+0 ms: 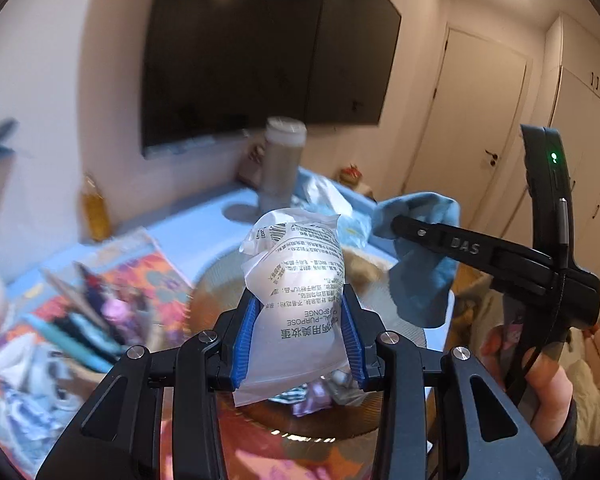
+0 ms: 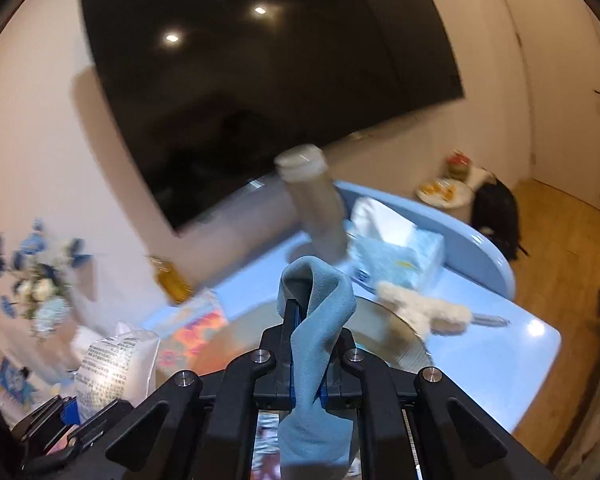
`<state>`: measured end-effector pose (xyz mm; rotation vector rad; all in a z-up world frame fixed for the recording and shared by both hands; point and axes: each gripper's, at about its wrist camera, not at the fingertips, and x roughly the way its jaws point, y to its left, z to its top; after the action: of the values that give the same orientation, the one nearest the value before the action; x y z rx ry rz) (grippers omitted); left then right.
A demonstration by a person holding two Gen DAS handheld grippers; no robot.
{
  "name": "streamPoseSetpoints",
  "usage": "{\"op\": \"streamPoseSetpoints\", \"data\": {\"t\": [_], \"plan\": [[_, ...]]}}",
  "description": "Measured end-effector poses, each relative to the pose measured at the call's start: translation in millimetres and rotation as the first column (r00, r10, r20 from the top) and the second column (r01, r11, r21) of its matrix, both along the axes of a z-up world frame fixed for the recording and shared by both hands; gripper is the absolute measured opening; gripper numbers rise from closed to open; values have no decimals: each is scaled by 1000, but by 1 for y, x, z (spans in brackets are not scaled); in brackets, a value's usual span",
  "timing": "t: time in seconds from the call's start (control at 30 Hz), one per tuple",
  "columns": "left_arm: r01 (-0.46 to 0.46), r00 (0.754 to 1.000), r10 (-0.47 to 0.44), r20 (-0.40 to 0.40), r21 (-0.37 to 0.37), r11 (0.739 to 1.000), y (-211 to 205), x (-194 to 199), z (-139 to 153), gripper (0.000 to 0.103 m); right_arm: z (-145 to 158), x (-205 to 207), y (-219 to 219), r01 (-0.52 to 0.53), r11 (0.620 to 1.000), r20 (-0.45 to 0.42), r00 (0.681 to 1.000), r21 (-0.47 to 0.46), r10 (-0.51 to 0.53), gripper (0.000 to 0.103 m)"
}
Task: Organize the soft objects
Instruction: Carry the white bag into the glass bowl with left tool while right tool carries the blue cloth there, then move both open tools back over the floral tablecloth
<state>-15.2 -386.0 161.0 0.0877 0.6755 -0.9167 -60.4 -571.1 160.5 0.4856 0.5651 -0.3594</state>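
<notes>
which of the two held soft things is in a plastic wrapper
The sponge packet in the left claw: clear printed plastic. The right claw grips a bare blue cloth.

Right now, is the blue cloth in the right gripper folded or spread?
Neither folded nor spread: the blue cloth hangs bunched, pinched in the shut right gripper, looped above and trailing below.

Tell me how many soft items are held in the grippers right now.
2. The bagged sponge is clamped in the left gripper; the blue cloth is pinched in the right gripper. Both are above the table.
</notes>
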Motion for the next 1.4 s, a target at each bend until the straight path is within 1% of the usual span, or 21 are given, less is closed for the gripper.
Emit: {"op": "streamPoseSetpoints", "data": {"t": [0.07, 0.13, 0.17, 0.23, 0.27, 0.3, 0.4, 0.57, 0.6, 0.63, 0.67, 0.83, 0.9, 0.93, 1.0, 1.07, 1.13, 1.2, 1.27, 1.3, 1.4], "plan": [[-5, 998, 5, -63, 15, 1000, -10, 8, -13, 39, -8, 3, -5, -19, 999, -24, 1000, 28, 20, 7], [-13, 996, 16, -87, 31, 999, -19, 13, -21, 44, -13, 6, -5, -43, 998, -49, 998, 47, 45, 14], [-19, 996, 22, -84, 38, 999, -22, 12, -22, 45, -15, 9, -5, -64, 996, -57, 996, 62, 68, 21], [-21, 996, 26, -85, 66, 998, -25, 13, -25, 47, -19, 10, -3, -107, 990, -58, 992, 92, 113, 46], [-15, 995, 23, -94, 83, 996, -25, 12, -26, 49, -18, 5, -2, -125, 987, -40, 991, 102, 130, 68], [-10, 995, 19, -100, 91, 996, -23, 12, -26, 49, -16, 0, 0, -132, 986, -19, 991, 101, 135, 77], [-13, 994, 24, -106, 96, 995, -7, 7, -24, 49, -5, -16, 3, -128, 988, 18, 992, 84, 127, 77], [-51, 995, 55, -81, 49, 997, 48, -12, -5, 51, 13, -45, 11, -129, 986, 84, 989, 101, 121, 81], [-64, 995, 67, -73, 40, 997, 61, -16, 0, 56, 16, -50, 15, -134, 986, 95, 988, 104, 124, 83], [-71, 995, 73, -68, 30, 997, 73, -19, 4, 73, 18, -54, 20, -140, 985, 104, 986, 105, 129, 84], [-79, 995, 79, -55, 4, 997, 93, -25, 10, 87, 21, -58, 27, -153, 983, 116, 983, 101, 141, 84], [-206, 978, 208, 13, -94, 974, 181, -47, 38, 89, 32, -68, 78, -246, 968, 141, 961, 43, 237, 85], [-254, 965, 260, 26, -133, 958, 215, -56, 49, 90, 38, -67, 110, -319, 948, 147, 938, 0, 315, 86], [-279, 957, 287, 34, -146, 949, 235, -61, 53, 94, 39, -66, 120, -341, 940, 146, 929, -15, 340, 87], [-331, 939, 341, 50, -149, 932, 263, -65, 55, 101, 39, -64, 153, -409, 911, 147, 899, -57, 413, 97], [-390, 916, 400, 45, -139, 910, 290, -65, 46, 101, 32, -62, 181, -454, 888, 151, 875, -77, 461, 103], [-428, 902, 432, 11, -117, 896, 305, -58, 27, 101, 17, -55, 212, -510, 856, 126, 847, -81, 516, 103], [-476, 880, 475, -22, -56, 878, 314, -46, -4, 101, -9, -40, 246, -556, 827, 49, 827, -84, 561, 103], [-512, 858, 512, -36, 15, 859, 321, -38, -33, 101, -40, -25, 279, -561, 818, -56, 827, -124, 559, 103], [-537, 840, 541, -34, 81, 840, 324, -33, -58, 101, -50, -22, 290, -558, 815, -91, 830, -154, 551, 103], [-541, 825, 560, -77, 178, 822, 331, -24, -106, 101, -82, -10, 313, -576, 797, -174, 817, -184, 550, 103]]}}
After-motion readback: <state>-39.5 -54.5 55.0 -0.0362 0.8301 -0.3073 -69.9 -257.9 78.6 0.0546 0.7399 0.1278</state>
